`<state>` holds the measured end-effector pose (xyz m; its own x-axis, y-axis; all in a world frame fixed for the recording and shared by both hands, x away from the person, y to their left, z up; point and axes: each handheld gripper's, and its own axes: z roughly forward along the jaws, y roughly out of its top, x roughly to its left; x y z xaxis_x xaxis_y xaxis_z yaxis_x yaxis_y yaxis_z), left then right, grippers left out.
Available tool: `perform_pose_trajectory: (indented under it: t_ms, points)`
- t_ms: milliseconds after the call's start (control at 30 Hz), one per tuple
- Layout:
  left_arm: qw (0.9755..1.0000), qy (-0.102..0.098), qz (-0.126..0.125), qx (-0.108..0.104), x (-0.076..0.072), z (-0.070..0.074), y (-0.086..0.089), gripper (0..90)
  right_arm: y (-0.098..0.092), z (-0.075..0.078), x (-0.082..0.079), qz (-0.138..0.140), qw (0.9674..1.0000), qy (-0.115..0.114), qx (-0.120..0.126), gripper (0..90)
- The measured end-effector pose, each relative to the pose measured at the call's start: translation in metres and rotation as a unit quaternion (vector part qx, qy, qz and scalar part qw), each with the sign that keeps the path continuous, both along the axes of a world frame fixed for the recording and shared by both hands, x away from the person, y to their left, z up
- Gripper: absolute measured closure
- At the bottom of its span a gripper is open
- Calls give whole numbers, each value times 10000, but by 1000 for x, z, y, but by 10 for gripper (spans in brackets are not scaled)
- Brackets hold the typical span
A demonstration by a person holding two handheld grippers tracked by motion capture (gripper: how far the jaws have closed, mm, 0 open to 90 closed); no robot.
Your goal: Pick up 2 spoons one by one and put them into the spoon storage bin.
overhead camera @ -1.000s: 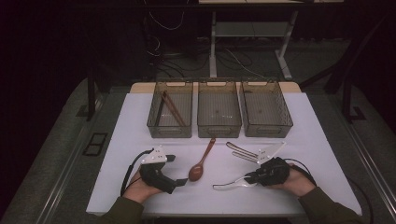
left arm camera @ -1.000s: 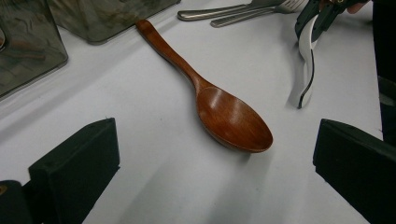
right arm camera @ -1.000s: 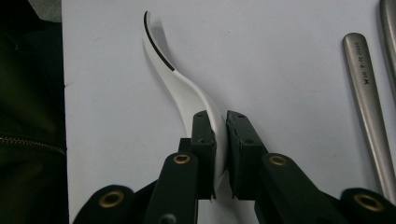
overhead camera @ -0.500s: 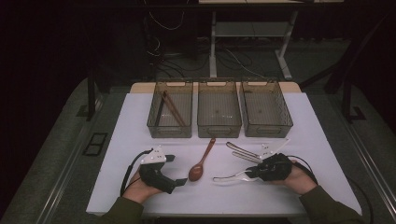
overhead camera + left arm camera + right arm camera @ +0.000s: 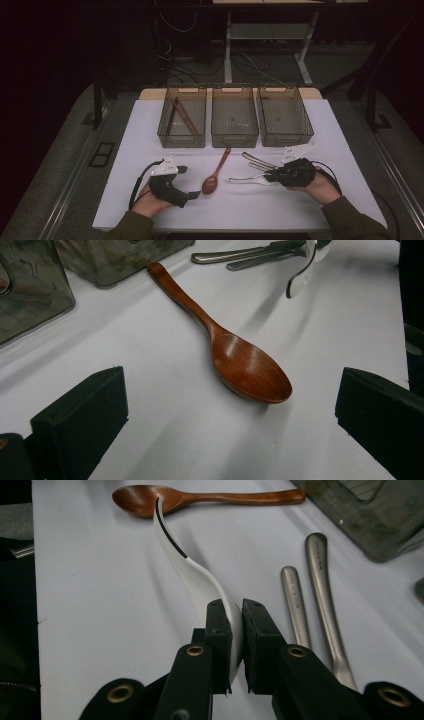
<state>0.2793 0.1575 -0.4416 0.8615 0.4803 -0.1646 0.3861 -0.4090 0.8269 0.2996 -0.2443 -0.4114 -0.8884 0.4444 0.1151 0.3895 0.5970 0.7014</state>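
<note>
White spoon (image 5: 192,575) in right hand-held gripper (image 5: 236,625)

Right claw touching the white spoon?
Touching. In the right gripper view, the right claw has its jaws pressed on both sides of the white spoon.

White spoon (image 5: 246,178) in right hand-held gripper (image 5: 274,176), beside wooden spoon (image 5: 216,172) on table (image 5: 320,130)

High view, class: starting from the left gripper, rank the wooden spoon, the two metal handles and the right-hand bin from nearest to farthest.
Measured from the left gripper:
1. Wooden spoon, just to its right on the white table, bowl end closest.
2. Two metal handles, farther right, lying beside the right gripper.
3. Right-hand bin, at the far side, last in the row of three.
</note>
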Motion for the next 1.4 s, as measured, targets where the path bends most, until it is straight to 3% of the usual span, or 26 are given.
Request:
perform_pose_trajectory:
  t_ms: [733, 1167, 1400]
  points:
    - [10000, -17, 4, 12, 0, 0, 0, 0, 2, 26, 25, -371, 9984, -408, 155, 820]
    - [10000, 10, 22, -20, 0, 0, 0, 0, 6, 45, 48, -637, 9953, -644, 344, 820]
    - [10000, -20, 17, -21, 0, 0, 1, 0, 15, 54, 62, -708, 9936, -831, 286, 820]
